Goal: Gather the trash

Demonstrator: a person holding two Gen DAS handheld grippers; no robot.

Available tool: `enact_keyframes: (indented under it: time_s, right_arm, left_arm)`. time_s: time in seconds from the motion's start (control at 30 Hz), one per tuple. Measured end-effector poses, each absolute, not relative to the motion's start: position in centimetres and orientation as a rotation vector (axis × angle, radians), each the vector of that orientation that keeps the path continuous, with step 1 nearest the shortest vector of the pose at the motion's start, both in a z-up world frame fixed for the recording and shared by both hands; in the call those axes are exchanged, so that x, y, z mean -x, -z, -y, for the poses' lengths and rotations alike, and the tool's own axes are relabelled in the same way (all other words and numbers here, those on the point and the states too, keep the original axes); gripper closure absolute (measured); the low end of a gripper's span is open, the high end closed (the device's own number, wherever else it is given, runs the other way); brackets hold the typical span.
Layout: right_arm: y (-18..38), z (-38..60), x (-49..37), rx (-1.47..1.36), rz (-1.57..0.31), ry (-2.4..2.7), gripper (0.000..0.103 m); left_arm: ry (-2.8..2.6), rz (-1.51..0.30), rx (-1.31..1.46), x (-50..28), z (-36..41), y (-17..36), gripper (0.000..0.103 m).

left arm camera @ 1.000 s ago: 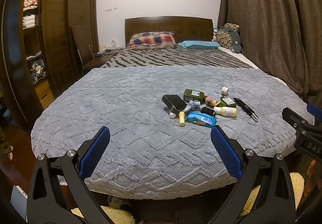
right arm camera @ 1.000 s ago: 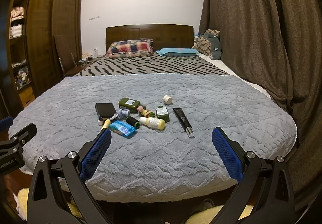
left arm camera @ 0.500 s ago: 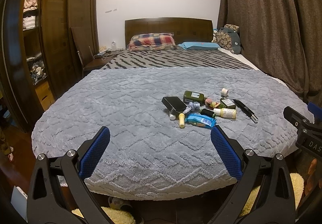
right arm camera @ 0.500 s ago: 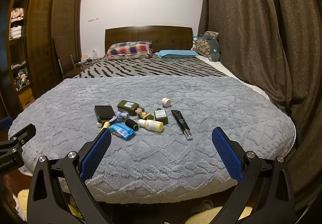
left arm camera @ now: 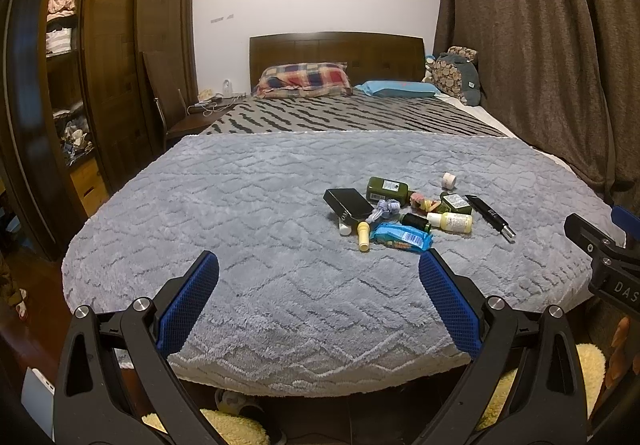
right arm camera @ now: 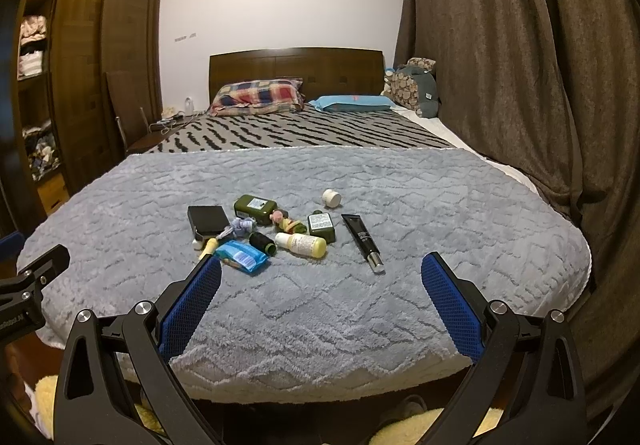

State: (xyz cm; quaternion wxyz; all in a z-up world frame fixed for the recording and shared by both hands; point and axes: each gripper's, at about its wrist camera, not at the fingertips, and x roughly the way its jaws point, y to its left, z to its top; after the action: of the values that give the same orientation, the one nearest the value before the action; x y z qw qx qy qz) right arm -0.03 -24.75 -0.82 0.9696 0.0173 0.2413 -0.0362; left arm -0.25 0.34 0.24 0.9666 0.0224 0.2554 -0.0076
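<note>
In the left wrist view, your left gripper [left arm camera: 318,265] hung with its blue-padded jaws spread wide and empty above the near edge of the grey textured plush blanket [left arm camera: 240,213]. The trash lay clustered ahead and to the right: a flat black box [left arm camera: 347,202], a dark green bottle [left arm camera: 387,187], a blue crinkled wrapper [left arm camera: 402,238] and a black tube with a silver cap [left arm camera: 490,214].

In the right wrist view, your right gripper [right arm camera: 321,269] was likewise gaping, holding nothing. A yellow bottle with a white cap [right arm camera: 302,244] lay touching a small green square bottle [right arm camera: 321,226], and a small white jar [right arm camera: 331,198] sat apart behind them.
</note>
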Motion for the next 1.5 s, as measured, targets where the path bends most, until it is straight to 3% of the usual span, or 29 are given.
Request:
enact_keyframes:
  time_s: [0.47,1.03,1.23,1.3,1.37,1.5]
  right_arm:
    - [3.9,25.7,-2.5,-0.012,-0.472,0.084,0.003]
    - [12.3,32.2,-12.5,-0.073,-0.695,0.153,0.004]
    - [13.1,33.8,-17.2,-0.101,-0.740,0.122,0.031]
    - [13.6,34.0,-18.4,-0.103,-0.760,0.109,0.044]
    - [14.1,34.2,-19.5,-0.104,-0.778,0.093,0.052]
    - [15.0,34.2,-21.1,-0.099,-0.806,0.080,0.062]
  left_arm:
    - [0.009,-0.587,-0.077,-3.3,-0.7,3.3,0.008]
    - [0.128,-0.818,-0.097,-13.3,1.6,12.0,0.009]
    - [0.174,-0.852,-0.079,-18.3,3.1,13.6,0.027]
    - [0.172,-0.873,-0.072,-19.8,3.3,14.1,0.048]
    - [0.180,-0.895,-0.075,-20.9,3.6,14.7,0.057]
    - [0.189,-0.903,-0.102,-22.2,4.5,15.2,0.065]
